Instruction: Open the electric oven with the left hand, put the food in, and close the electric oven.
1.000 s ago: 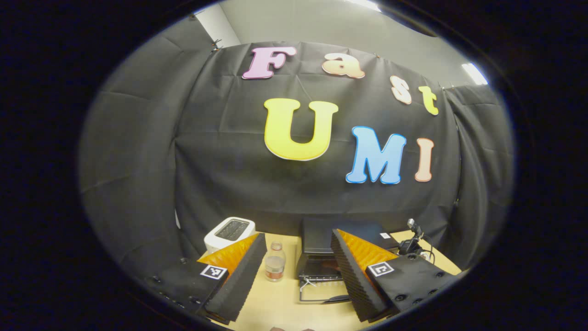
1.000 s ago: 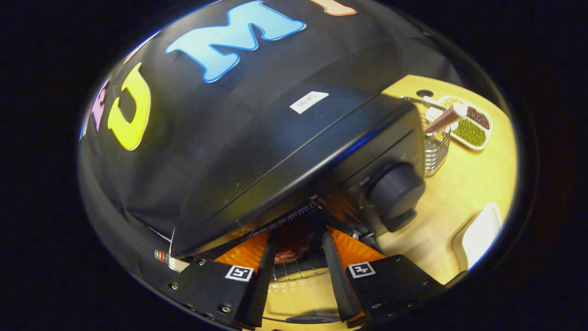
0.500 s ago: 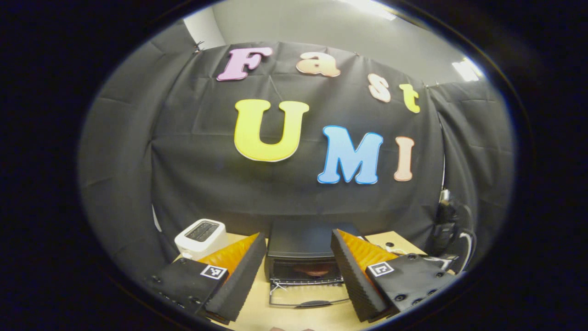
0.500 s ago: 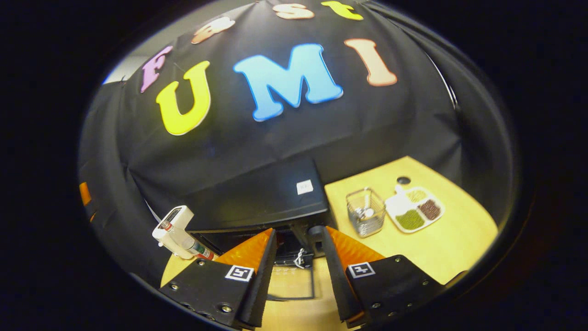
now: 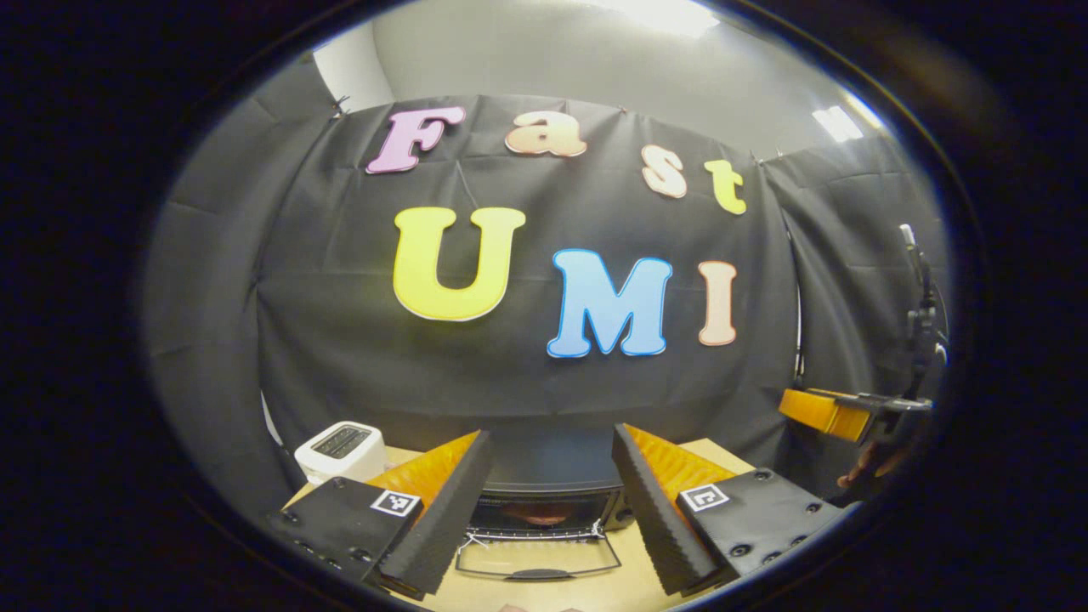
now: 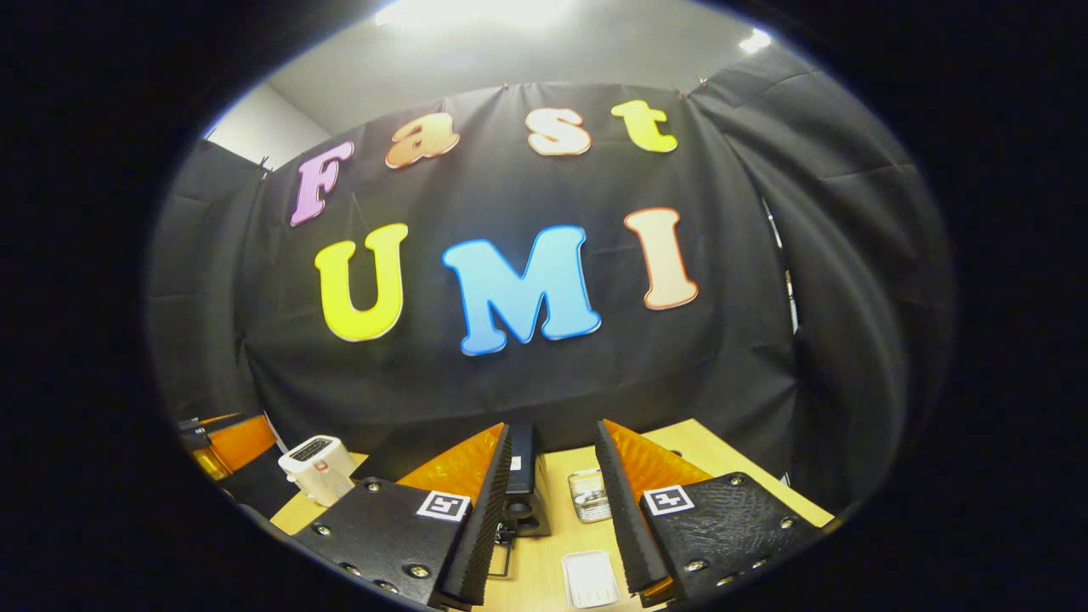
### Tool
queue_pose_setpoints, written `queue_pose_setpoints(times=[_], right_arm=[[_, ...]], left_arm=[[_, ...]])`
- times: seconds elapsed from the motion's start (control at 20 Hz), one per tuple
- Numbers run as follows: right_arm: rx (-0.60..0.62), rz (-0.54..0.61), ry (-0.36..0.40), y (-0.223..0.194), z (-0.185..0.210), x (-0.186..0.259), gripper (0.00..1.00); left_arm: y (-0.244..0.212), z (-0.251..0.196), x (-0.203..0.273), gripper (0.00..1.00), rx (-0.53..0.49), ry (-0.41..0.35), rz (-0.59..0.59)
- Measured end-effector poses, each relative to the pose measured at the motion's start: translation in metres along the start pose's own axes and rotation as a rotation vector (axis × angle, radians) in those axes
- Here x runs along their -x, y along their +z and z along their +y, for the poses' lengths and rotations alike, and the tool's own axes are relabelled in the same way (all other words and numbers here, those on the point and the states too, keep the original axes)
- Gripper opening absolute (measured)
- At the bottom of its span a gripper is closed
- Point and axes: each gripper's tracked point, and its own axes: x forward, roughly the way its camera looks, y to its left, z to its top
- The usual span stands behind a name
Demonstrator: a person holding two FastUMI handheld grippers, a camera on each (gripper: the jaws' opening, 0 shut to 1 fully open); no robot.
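The black electric oven sits on the table between my left gripper's fingers, some way ahead. Its glass door hangs open and lies flat toward me. A reddish piece of food rests inside the cavity. My left gripper is open and holds nothing. In the right gripper view the oven shows end-on between the fingers. My right gripper is open and empty, well back from the oven. The right gripper also hangs high at the right of the left gripper view, with a hand below it.
A white toaster stands left of the oven on the wooden table. A wire basket and a white tray lie right of the oven. The left gripper shows at the left edge of the right gripper view.
My right gripper has pulled out of the oven mouth and drawn far back and up. The left view has swung right, bringing the oven between its fingers. The door stays open.
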Motion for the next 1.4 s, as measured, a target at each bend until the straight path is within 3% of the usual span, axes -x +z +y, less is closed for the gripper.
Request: queue_pose_setpoints(times=[0.25, 0.3, 0.35, 0.4, 0.45, 0.65, 0.7, 0.8, 0.85, 0.9, 1.0, 1.05, 1.1, 1.15, 1.2, 1.3, 1.4], right_arm=[[0.03, -0.058, 0.012, 0.021, -0.015, 0.021, 0.64], [0.035, -0.055, 0.015, 0.021, -0.016, 0.023, 0.72], [0.042, -0.048, 0.019, 0.019, -0.016, 0.024, 0.76], [0.052, -0.043, 0.015, 0.019, -0.019, 0.027, 0.8], [0.055, -0.044, 0.012, 0.017, -0.021, 0.025, 0.94], [0.072, -0.047, 0.0, 0.012, -0.028, 0.026, 0.95], [0.076, -0.044, -0.001, 0.011, -0.029, 0.026, 0.95], [0.077, -0.029, -0.004, 0.008, -0.035, 0.026, 0.95], [0.076, -0.018, -0.004, 0.004, -0.037, 0.026, 0.95], [0.072, -0.007, -0.002, 0.0, -0.039, 0.026, 0.95], [0.064, 0.032, -0.001, -0.014, -0.045, 0.024, 0.95], [0.058, 0.056, -0.007, -0.022, -0.051, 0.022, 0.95], [0.051, 0.078, -0.014, -0.03, -0.056, 0.023, 0.95], [0.044, 0.097, -0.023, -0.039, -0.061, 0.023, 0.95], [0.04, 0.116, -0.031, -0.046, -0.066, 0.024, 0.95], [0.039, 0.146, -0.041, -0.056, -0.074, 0.025, 0.95], [0.036, 0.163, -0.052, -0.062, -0.08, 0.026, 0.95]], left_arm=[[0.002, -0.021, -0.004, 1.0, 0.0, -0.02, -0.008], [-0.003, -0.024, -0.007, 1.0, 0.006, -0.02, 0.009], [-0.012, -0.025, -0.009, 0.91, 0.017, -0.018, 0.035], [-0.022, -0.025, -0.011, 0.92, 0.025, -0.01, 0.07], [-0.037, -0.023, -0.024, 0.94, 0.03, -0.002, 0.103], [-0.093, -0.026, -0.033, 0.95, 0.045, 0.006, 0.271], [-0.112, -0.026, -0.034, 0.91, 0.056, 0.008, 0.325], [-0.151, -0.028, -0.033, 1.0, 0.079, 0.004, 0.44], [-0.164, -0.031, -0.024, 0.91, 0.086, -0.006, 0.491], [-0.181, -0.032, -0.025, 1.0, 0.087, -0.015, 0.538], [-0.21, -0.027, -0.022, 1.0, 0.076, -0.003, 0.616], [-0.222, -0.024, -0.021, 1.0, 0.072, 0.004, 0.645], [-0.234, -0.022, -0.024, 0.92, 0.068, 0.013, 0.668], [-0.245, -0.019, -0.025, 1.0, 0.064, 0.019, 0.69], [-0.256, -0.016, -0.025, 0.96, 0.059, 0.023, 0.712], [-0.279, -0.01, -0.026, 1.0, 0.054, 0.031, 0.758], [-0.301, -0.005, -0.027, 0.96, 0.052, 0.034, 0.804]])
